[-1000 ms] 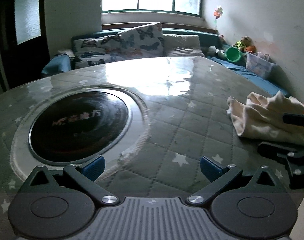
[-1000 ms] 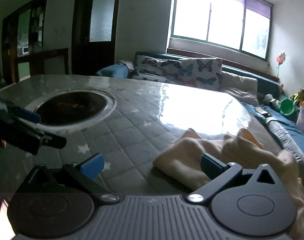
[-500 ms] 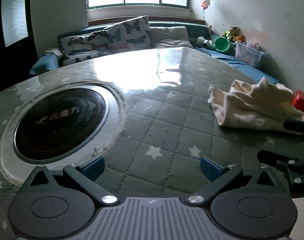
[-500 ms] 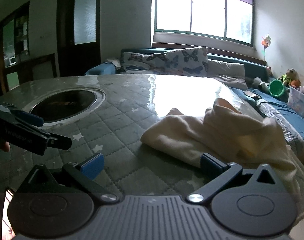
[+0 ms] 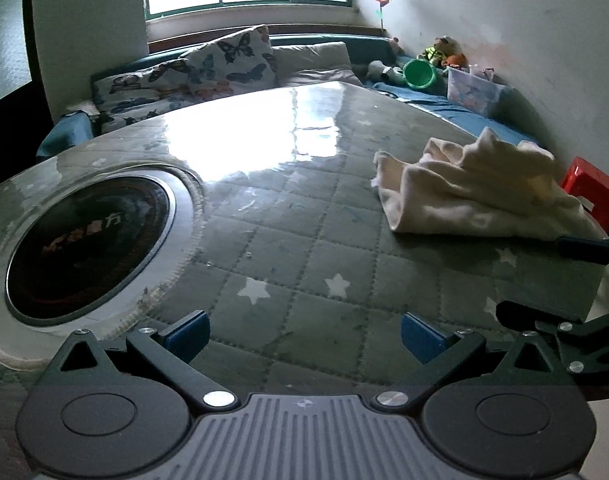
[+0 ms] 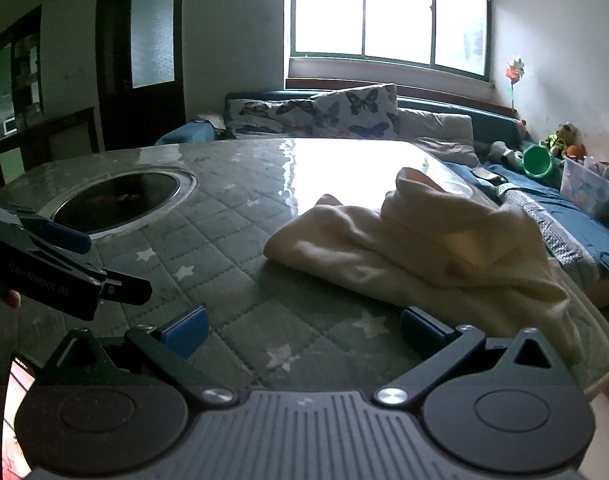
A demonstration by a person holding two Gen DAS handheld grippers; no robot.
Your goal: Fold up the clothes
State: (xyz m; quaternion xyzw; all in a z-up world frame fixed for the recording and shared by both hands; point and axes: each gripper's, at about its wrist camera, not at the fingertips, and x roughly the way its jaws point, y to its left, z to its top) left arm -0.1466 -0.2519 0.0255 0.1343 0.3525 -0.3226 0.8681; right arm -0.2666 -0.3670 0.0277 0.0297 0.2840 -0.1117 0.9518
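A crumpled cream garment (image 5: 476, 192) lies bunched at the right side of the quilted table (image 5: 304, 240). In the right wrist view the same garment (image 6: 416, 248) spreads just beyond my right gripper (image 6: 302, 330), which is open with nothing between its blue pads; the right pad is close to the cloth's near edge. My left gripper (image 5: 304, 334) is open over bare quilted cover, well to the left of the garment. The left gripper (image 6: 112, 276) also pokes in at the left of the right wrist view, and the right gripper (image 5: 544, 280) shows at the right edge of the left wrist view.
A round black cooktop (image 5: 88, 240) is set into the table at the left. A sofa with butterfly cushions (image 6: 344, 116) runs behind the table, with toys and a green bucket (image 5: 420, 74) at its far right. A red stool (image 5: 592, 190) stands beyond the table's right edge.
Both grippers have drawn back and swung, so the garment now lies farther ahead and more fully in view. Both have stayed open.
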